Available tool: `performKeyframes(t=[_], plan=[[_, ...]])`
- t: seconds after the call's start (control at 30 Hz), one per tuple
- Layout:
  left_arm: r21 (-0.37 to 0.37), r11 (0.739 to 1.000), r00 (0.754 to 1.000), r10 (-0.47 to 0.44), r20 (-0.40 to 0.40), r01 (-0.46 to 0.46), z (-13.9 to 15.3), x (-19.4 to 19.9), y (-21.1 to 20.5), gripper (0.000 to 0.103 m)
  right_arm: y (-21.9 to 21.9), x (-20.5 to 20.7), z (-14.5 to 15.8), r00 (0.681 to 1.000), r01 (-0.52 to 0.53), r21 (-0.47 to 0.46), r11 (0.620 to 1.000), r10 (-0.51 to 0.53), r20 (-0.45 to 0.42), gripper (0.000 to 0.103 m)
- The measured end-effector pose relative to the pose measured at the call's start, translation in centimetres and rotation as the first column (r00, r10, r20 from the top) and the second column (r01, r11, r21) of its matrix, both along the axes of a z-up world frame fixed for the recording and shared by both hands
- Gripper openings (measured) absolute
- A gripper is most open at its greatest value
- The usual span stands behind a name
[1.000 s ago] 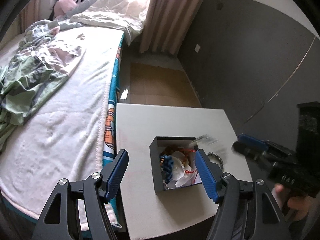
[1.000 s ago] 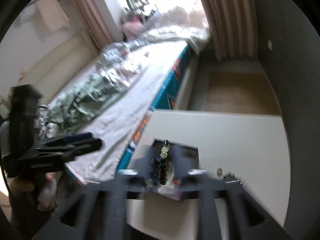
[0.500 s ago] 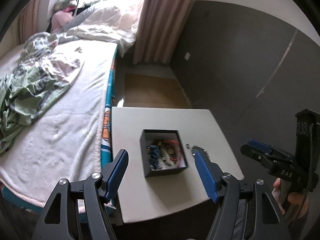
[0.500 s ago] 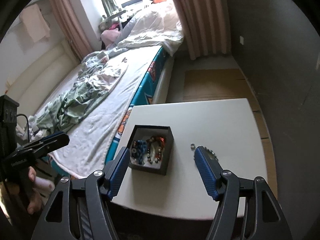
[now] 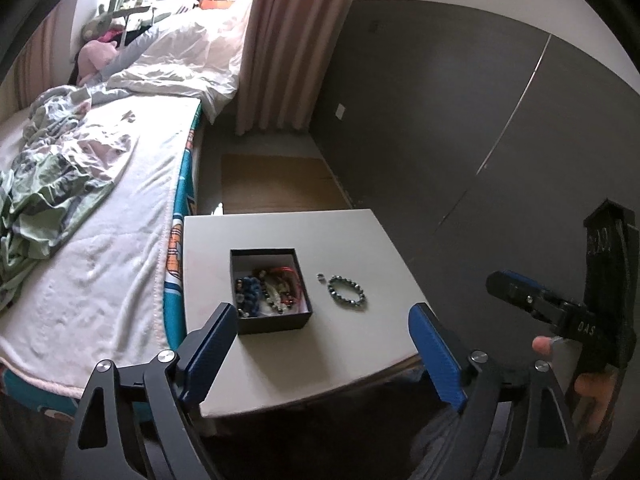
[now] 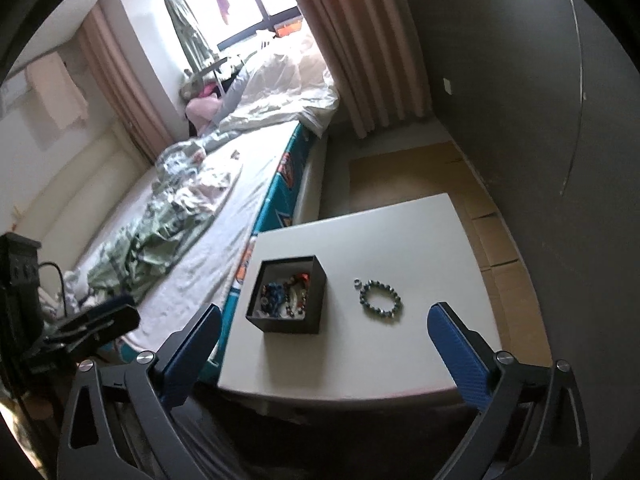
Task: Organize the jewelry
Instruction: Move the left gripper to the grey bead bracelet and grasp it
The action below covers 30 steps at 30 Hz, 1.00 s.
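A black open box point(image 5: 269, 291) point(image 6: 287, 295) holding several beaded bracelets stands on a white bedside table point(image 5: 292, 236) point(image 6: 400, 240). A dark beaded bracelet point(image 5: 346, 290) point(image 6: 380, 298) lies on the table right of the box, with a small ring point(image 5: 319, 277) point(image 6: 356, 282) beside it. My left gripper point(image 5: 324, 352) is open and empty, held back from the table's near edge. My right gripper point(image 6: 326, 346) is open and empty, also held back above the near edge; it shows at the right of the left wrist view point(image 5: 532, 300).
A bed point(image 5: 100, 208) point(image 6: 192, 200) with rumpled bedding runs along the table's left side. A dark grey wall point(image 5: 460, 120) stands to the right. Curtains point(image 5: 284, 44) hang at the back. Brown floor point(image 5: 276, 184) lies beyond the table.
Both grippers have pulled back and up from the box. The right gripper, shut on a bead strand over the box a second ago, is now open and empty; the strand lies in the box.
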<state>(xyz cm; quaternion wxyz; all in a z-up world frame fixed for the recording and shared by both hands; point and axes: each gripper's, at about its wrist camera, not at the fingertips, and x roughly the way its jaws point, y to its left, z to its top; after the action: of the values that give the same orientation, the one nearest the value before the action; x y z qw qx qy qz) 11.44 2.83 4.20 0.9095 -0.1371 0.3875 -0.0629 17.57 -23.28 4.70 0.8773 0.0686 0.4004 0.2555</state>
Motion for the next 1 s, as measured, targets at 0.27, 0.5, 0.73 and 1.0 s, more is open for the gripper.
performKeyframes(t=[0.27,0.5,0.73,1.0], plan=[[0.081,0.996,0.998,-0.036,-0.049,0.040,0.0,2.6,-3.5,0.088,-2.5,0.5,-1.6,1.000,-0.008,0.039,0.999,0.008,0.003,0.103],[0.054,0.998,0.993,-0.032,-0.116,0.039,-2.8,7.0,-4.7,0.083,-3.2,4.8,-3.8,1.000,-0.021,0.031,0.999,0.022,-0.021,0.103],[0.041,0.998,0.977,-0.036,-0.210,0.045,-7.0,11.2,-6.5,0.058,-4.0,8.2,-6.6,0.999,-0.006,0.062,0.998,0.008,-0.034,0.102],[0.040,0.997,0.944,-0.052,-0.327,0.068,-12.0,15.2,-9.4,0.042,-6.6,9.7,-10.2,0.993,0.062,0.100,0.993,-0.052,-0.102,0.102]])
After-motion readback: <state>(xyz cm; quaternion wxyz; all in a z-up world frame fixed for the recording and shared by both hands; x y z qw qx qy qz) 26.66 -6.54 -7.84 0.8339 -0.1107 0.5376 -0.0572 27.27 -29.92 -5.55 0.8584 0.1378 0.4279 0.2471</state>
